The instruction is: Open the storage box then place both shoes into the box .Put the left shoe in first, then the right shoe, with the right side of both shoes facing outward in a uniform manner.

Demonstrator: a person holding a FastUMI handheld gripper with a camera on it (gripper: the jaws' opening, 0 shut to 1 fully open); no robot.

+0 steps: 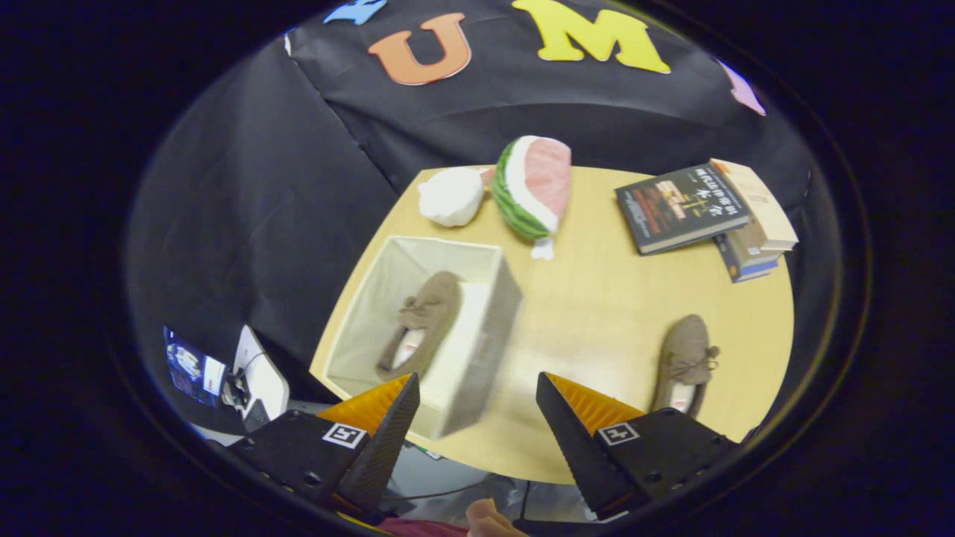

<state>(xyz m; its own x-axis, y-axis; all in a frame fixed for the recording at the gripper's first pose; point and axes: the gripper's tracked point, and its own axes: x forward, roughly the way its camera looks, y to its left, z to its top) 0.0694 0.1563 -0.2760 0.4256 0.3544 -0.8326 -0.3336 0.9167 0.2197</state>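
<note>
An open storage box sits at the table's left edge with one brown shoe already lying inside. The second shoe lies on the table near its right edge, not yet boxed. The gripper hovers above, fingers wide apart, holding nothing.
</note>
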